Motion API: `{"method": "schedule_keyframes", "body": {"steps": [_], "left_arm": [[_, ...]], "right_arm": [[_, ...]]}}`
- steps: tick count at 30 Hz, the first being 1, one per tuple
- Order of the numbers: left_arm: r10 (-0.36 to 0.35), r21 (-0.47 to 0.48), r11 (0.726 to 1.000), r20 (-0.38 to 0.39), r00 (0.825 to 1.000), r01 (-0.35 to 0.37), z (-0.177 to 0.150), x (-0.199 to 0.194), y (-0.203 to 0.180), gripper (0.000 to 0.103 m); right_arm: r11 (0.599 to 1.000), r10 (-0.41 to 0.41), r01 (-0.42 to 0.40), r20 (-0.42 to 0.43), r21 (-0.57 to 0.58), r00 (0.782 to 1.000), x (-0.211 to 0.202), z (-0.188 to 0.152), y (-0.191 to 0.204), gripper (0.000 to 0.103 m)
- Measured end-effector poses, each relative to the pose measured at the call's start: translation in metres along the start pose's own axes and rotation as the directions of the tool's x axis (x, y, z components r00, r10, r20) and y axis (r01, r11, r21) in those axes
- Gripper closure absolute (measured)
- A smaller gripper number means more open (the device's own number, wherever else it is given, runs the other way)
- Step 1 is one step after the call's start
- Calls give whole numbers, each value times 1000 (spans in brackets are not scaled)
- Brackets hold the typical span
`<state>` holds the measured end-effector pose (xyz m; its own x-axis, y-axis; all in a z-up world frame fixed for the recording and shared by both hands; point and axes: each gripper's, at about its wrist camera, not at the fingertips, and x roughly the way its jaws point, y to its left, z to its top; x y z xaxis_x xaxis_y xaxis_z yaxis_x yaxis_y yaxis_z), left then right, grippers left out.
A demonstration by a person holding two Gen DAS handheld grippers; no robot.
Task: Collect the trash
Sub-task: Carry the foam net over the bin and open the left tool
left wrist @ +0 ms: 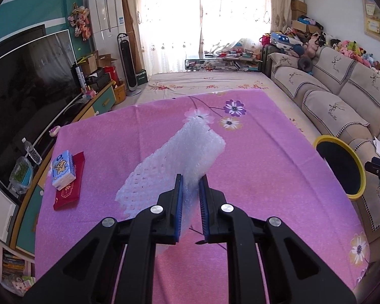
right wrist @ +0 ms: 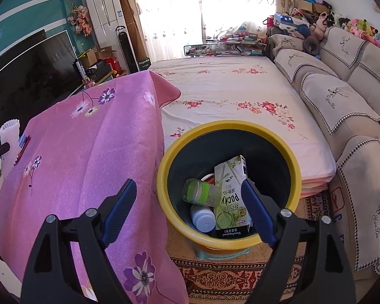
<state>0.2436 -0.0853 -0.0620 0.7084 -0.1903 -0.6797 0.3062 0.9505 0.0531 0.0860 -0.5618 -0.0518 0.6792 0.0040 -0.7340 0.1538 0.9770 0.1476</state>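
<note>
A light, soft, crushable sheet of bubble wrap (left wrist: 179, 157) is gripped near its edge by the closed left fingers (left wrist: 190, 177) above the table (left wrist: 278, 177), while the right fingers (right wrist: 187, 185) are held open, empty, over the bin (right wrist: 225, 129).

The white bumpy bubble wrap sheet (left wrist: 187, 152) looks soft and see-through. The pink flowered cloth (left wrist: 266, 167) has a slight shine. The round yellow-rimmed plastic bin (right wrist: 295, 177) looks smooth. The green cardboard snack box (right wrist: 231, 197) looks glossy.
</note>
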Motion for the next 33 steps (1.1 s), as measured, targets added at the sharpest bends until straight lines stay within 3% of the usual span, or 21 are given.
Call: {"method": "schedule_keyframes", "body": {"steps": [10,17,22,26,33], "left_arm": [[-138,105,985,9,990,136,19,-13,-108,90],[-271,184,945,-14,962,269,37,-4,-203,90],[-350,217,911,-40,936,350,56,15,-270,90],[-415,216,879,-94,905,425,64,40,-319,90],[-420,246,856,-183,889,455,65,102,-401,90]], "right_arm": [[999,-27,26,34,27,999,-20,-12,-32,20],[997,-67,64,54,48,996,-41,-26,-62,19],[994,-94,90,55,59,994,-52,-33,-85,19],[992,-105,101,51,71,993,-56,-38,-101,18],[988,-119,114,34,108,992,-54,-46,-122,18]]}}
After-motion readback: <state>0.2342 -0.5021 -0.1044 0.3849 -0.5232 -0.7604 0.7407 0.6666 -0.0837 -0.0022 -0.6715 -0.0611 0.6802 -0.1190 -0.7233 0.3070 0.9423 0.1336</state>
